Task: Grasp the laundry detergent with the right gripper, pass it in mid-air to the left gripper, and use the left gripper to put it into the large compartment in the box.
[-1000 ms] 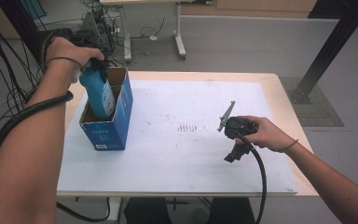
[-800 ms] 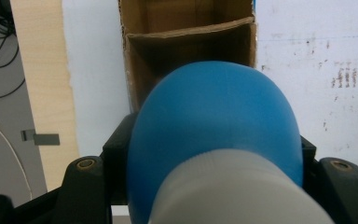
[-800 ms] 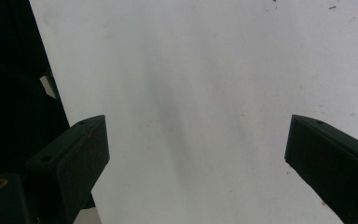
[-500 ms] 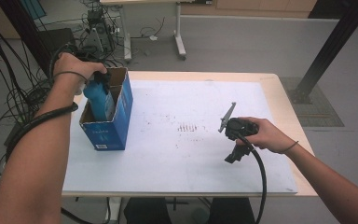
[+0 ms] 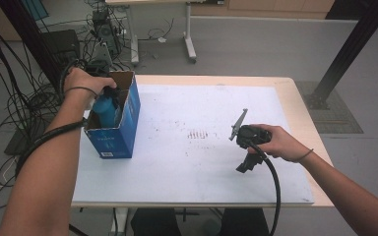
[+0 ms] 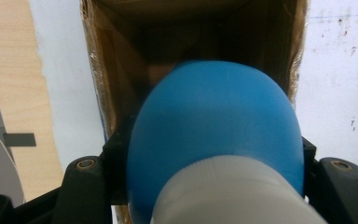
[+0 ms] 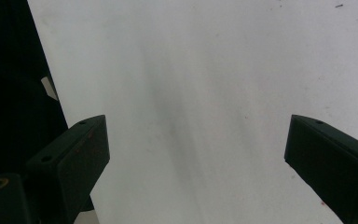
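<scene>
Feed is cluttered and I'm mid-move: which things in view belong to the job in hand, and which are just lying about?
Part of the job:
- blue plastic bottle with white cap, clamped in the left gripper
- open blue cardboard box, into which the bottle goes

Just there:
- right gripper, open and idle over the white table sheet
- tangled black cables on the floor
- white-legged desk behind

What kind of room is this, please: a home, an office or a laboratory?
Probably a laboratory or workshop. Bundles of black cables hang at the left, a black metal frame post stands at the right, and the table is a plain workbench on bare grey floor.
</scene>
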Tool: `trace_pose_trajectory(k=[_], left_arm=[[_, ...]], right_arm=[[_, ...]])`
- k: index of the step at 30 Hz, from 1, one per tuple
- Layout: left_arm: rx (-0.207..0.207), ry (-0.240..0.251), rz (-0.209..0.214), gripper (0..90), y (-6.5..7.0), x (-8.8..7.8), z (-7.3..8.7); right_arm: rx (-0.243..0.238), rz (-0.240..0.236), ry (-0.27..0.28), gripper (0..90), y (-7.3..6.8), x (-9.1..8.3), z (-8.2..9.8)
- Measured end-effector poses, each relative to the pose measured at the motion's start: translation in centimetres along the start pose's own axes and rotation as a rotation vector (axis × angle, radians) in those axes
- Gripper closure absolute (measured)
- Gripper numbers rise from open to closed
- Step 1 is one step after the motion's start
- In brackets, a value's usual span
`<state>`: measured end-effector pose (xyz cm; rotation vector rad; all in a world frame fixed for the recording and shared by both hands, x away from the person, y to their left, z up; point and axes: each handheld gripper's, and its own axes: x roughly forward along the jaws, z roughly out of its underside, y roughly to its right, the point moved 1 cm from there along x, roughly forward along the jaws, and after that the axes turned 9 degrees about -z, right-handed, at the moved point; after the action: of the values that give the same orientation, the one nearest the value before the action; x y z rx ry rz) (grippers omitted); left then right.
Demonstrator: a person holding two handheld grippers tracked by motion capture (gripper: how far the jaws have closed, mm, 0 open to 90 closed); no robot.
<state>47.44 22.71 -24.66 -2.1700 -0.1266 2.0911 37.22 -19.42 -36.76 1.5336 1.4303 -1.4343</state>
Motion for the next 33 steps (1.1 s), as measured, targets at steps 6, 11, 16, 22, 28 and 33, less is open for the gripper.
trace_pose_trajectory(k=[6, 11, 16, 22, 28, 33], left_arm=[[0.001, -0.017, -0.006, 39.0, 0.0, 0.9, 0.1], [0.003, -0.028, -0.003, 39.0, 0.1, 1.7, 0.2], [0.009, -0.043, -0.013, 39.0, 0.3, 2.4, 0.3], [0.010, -0.056, -0.003, 38.9, 0.3, 3.3, 0.5], [0.009, -0.068, -0.006, 38.9, 0.4, 4.1, 0.6], [0.009, -0.065, -0.007, 38.9, 0.4, 4.0, 0.6]], right_arm=[[-0.004, 0.002, 0.002, 6.2, 0.0, 0.0, 0.0], [-0.003, 0.000, 0.002, 6.2, 0.0, 0.0, 0.0], [-0.004, 0.001, 0.002, 6.3, 0.0, 0.0, -0.1], [-0.002, -0.003, 0.000, 6.3, 0.1, 0.1, 0.0], [-0.002, -0.001, 0.000, 6.3, 0.1, 0.1, 0.0], [0.002, 0.001, 0.000, 6.3, 0.2, 0.1, 0.0]])
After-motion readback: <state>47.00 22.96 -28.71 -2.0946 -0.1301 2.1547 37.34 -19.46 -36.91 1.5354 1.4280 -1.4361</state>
